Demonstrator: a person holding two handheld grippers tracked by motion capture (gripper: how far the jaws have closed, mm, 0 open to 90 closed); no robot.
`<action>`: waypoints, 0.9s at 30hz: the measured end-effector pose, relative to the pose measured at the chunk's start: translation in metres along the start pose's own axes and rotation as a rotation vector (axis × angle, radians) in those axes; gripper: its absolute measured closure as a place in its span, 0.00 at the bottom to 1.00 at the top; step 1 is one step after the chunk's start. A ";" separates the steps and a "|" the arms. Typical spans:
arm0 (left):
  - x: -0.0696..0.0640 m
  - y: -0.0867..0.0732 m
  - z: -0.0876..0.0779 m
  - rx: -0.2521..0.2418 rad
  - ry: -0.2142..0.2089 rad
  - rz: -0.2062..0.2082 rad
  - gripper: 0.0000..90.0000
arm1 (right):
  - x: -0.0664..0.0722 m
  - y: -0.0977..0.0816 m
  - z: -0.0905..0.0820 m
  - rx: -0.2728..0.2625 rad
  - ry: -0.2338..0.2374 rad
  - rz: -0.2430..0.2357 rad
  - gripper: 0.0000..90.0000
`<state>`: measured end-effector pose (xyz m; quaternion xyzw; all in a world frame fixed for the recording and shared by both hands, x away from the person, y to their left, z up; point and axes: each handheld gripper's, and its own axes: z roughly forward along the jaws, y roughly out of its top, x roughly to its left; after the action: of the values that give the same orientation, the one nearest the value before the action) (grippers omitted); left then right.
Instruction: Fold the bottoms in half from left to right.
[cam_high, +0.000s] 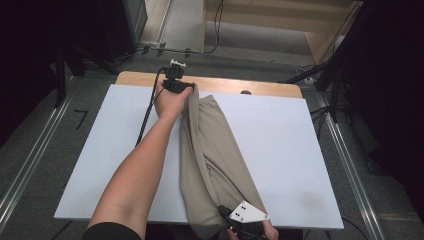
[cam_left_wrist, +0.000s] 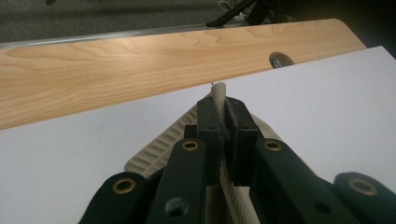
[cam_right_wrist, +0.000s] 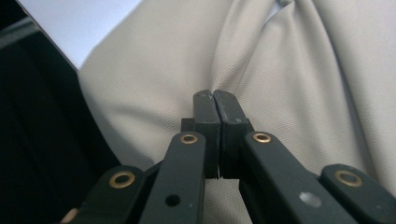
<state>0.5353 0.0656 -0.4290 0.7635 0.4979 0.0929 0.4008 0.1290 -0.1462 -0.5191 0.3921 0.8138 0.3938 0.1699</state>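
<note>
The cloth (cam_high: 212, 155), a beige garment bunched into a long roll, was laid on the white board (cam_high: 290, 150) with its long axis running from the far edge, near the wooden strip (cam_left_wrist: 116, 65), down to the near edge, where its end hung a little over. The left gripper (cam_high: 176, 85) was held at the far end, its jaws clamped on a ribbed hem of the cloth (cam_left_wrist: 219, 100), a cream fold being seen pinched between the pads. The right gripper (cam_high: 240, 222) was placed at the near end, on top of the cloth; its jaws were seen pressed together, and whether any fabric was caught between them could not be told, though the weave lay directly ahead of and under the tips (cam_right_wrist: 215, 100). The two ends were thus well apart, one to each gripper, with the roll stretched between them. The coming move was judged to turn on that axis: a pull along it would straighten the cloth, a pull across it would open the folds.
</note>
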 end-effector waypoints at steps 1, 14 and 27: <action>0.000 0.000 0.000 0.001 0.001 0.003 0.96 | -0.001 0.000 -0.003 -0.007 0.008 0.003 0.98; -0.020 0.011 0.011 0.023 0.015 0.014 0.96 | -0.039 -0.018 -0.053 -0.086 -0.002 0.156 0.98; -0.018 0.020 0.024 -0.086 -0.104 0.012 0.49 | -0.063 -0.031 -0.054 -0.007 -0.243 0.243 0.80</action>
<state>0.5535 0.0348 -0.4261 0.7522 0.4676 0.0769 0.4578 0.1220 -0.2342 -0.5110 0.5319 0.7326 0.3639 0.2192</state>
